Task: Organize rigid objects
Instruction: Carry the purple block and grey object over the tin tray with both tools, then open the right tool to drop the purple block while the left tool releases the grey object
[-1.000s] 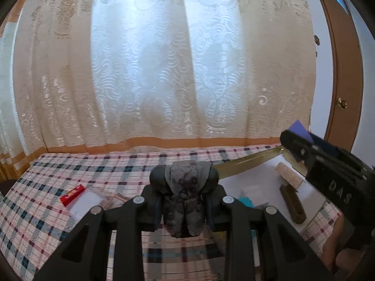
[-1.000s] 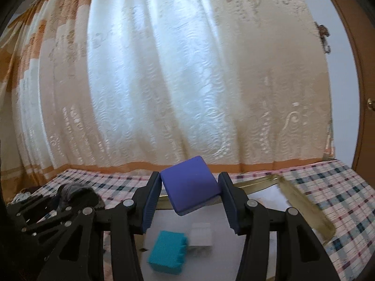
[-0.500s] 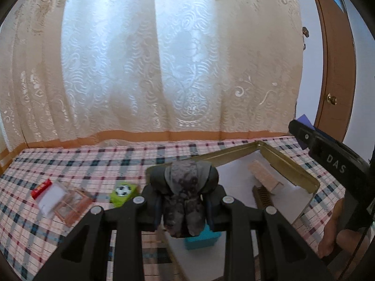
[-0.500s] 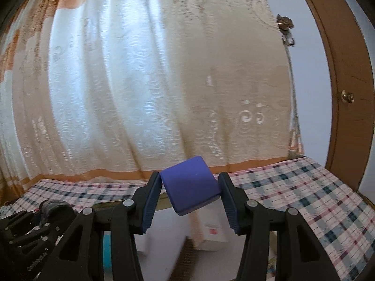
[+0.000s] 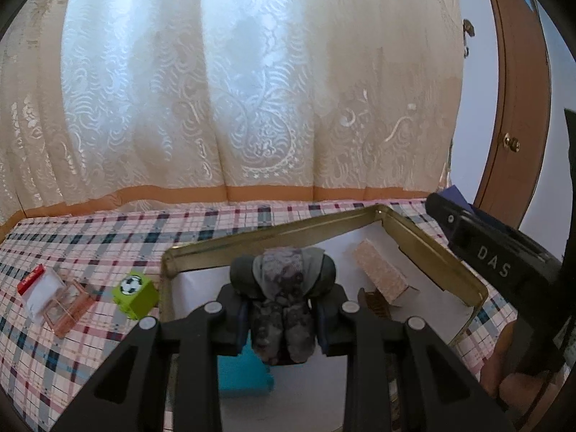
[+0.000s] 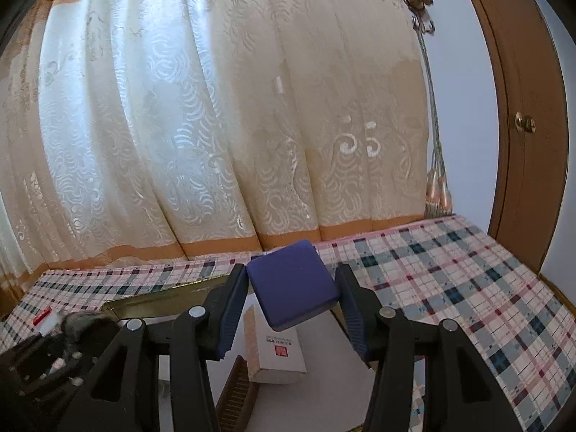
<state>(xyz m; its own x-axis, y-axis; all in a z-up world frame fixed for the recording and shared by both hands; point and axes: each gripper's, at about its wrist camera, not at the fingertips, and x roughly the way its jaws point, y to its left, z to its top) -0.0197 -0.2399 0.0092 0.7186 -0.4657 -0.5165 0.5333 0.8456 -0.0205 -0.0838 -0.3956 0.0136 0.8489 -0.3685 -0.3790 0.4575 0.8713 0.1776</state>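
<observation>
A lived-in room of a home. A cream lace curtain (image 5: pixel 252 90) with an orange band covers the window from 10 to 1 o'clock, and a tasselled tie-back (image 6: pixel 437 194) hangs beside it. At 3 o'clock stands a brown wooden door (image 6: pixel 518 108) with a brass knob (image 6: pixel 523 121). A plaid cloth (image 6: pixel 468 288) covers the desk.

Blue block (image 6: pixel 293 282); mottled grey stone (image 5: pixel 282 300); gold-rimmed tray (image 5: pixel 273 232); lime-green cube (image 5: pixel 135 293); teal box (image 5: pixel 243 374); pink-blue plaid cloth (image 5: pixel 90 237).

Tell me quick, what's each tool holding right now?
Left tool: shut on the dark grey patterned lump.
Right tool: shut on the purple block.
</observation>
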